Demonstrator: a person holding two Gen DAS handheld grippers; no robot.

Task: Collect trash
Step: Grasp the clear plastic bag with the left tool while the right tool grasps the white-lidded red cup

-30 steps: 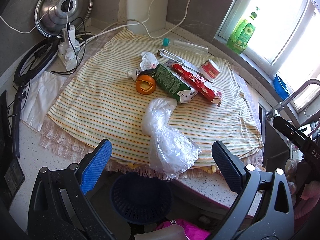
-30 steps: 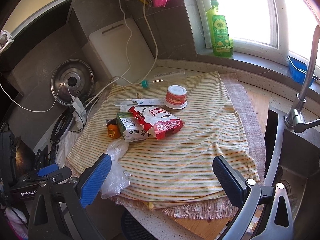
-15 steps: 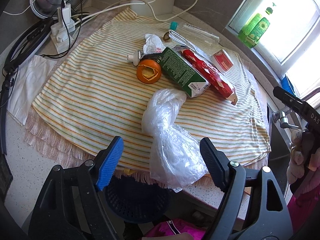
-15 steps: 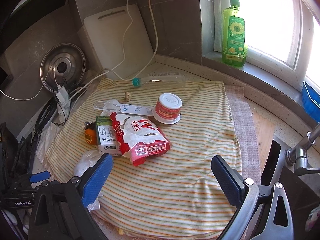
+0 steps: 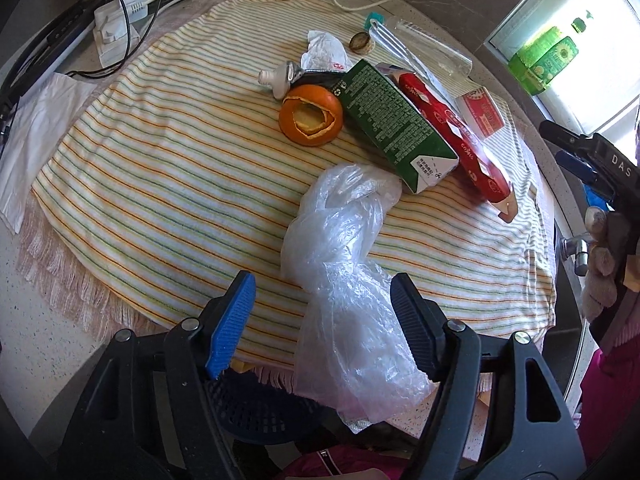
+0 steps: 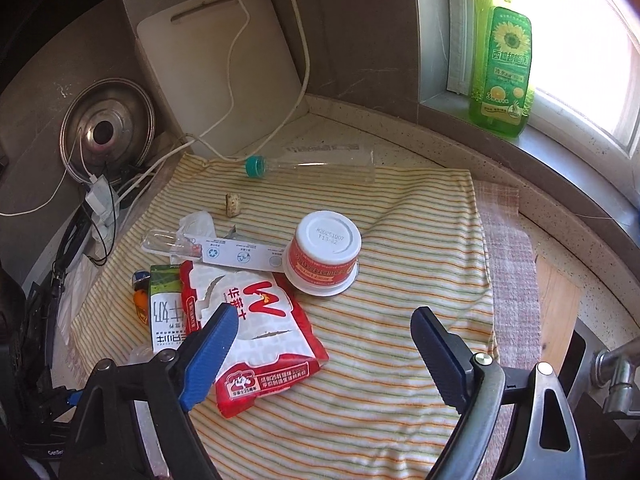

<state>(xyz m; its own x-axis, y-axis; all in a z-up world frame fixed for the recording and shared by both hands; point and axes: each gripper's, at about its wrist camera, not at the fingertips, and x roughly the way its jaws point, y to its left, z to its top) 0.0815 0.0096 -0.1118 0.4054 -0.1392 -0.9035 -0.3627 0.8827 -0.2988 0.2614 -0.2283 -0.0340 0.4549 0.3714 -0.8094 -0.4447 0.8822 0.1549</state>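
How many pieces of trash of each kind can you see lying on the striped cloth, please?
Clear plastic bag: 1
Orange peel: 1
Green carton: 1
Red snack packet: 1
Red and white cup: 1
Clear plastic bottle: 1
Crumpled white wrapper: 1
Total: 7

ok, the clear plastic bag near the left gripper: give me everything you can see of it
The plastic bag is thin, clear, crinkled film, twisted into a loose rope near its middle. It lies limp on the striped cloth; its far end touches the green carton, its near end hangs over the counter edge above a dark basket. It looks empty. The left gripper straddles its lower part, jaws closing, pads not yet pressing.
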